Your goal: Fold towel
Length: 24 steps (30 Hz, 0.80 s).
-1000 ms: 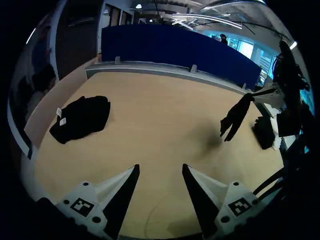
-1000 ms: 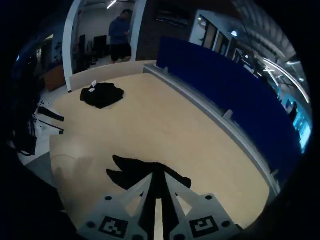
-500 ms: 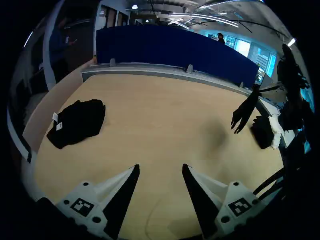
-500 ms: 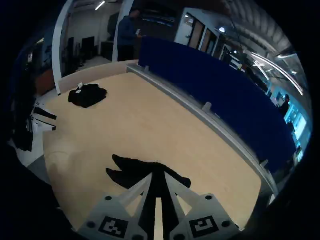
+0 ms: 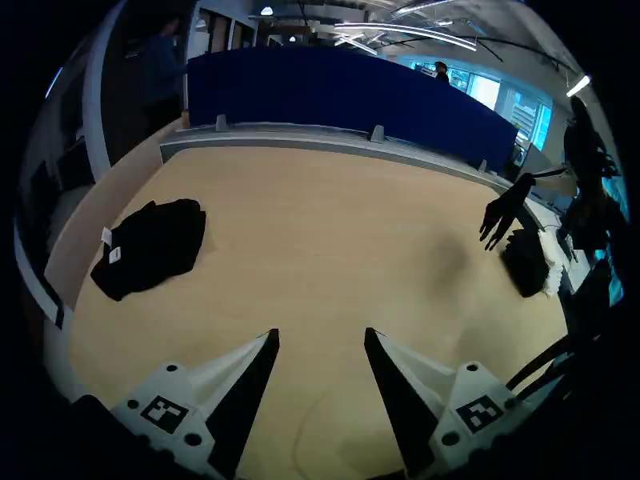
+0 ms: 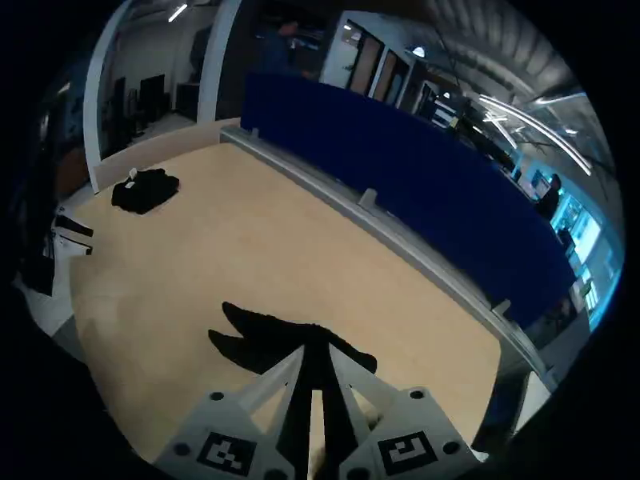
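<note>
Hanging from the clenched right gripper [image 6: 317, 350], a black towel [image 6: 256, 340] dangles above the surface [image 6: 240, 240]; the left gripper [image 5: 320, 332], released, faces a dark bundle [image 5: 148, 248] ahead-left.

Riding the left gripper [image 5: 320, 331], the left gripper view looks from above the near edge of the wooden table [image 5: 336, 232] toward the blue partition [image 5: 336, 92]. The right gripper view, on the right gripper [image 6: 316, 349], looks along the table from its right end, close over a pinched black cloth [image 6: 264, 340]. Both share the tabletop, the partition and a black bundle [image 5: 148, 248].
</note>
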{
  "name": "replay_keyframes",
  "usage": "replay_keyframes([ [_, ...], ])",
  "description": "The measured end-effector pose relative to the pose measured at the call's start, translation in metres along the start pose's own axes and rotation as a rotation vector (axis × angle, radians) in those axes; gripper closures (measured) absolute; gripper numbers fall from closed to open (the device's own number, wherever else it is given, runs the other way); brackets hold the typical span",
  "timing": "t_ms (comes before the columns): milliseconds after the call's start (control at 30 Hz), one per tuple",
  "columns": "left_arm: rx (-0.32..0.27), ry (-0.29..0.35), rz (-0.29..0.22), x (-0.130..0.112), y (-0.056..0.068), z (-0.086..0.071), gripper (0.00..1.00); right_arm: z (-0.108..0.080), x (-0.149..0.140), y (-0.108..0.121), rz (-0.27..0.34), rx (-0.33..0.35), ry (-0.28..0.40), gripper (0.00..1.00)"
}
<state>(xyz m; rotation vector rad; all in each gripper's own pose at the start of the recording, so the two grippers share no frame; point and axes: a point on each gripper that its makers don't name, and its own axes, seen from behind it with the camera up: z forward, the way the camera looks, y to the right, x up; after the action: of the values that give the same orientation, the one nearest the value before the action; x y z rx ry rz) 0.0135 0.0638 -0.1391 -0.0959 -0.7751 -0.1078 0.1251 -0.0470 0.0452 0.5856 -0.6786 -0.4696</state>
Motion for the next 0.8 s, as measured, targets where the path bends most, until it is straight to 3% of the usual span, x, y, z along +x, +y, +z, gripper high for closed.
replay_keyframes([
  [800,0.016,-0.019,0.020,0.004,0.012,0.010,0.22,-0.023,-0.033,0.132,0.033,-0.133,-0.042,0.94],
])
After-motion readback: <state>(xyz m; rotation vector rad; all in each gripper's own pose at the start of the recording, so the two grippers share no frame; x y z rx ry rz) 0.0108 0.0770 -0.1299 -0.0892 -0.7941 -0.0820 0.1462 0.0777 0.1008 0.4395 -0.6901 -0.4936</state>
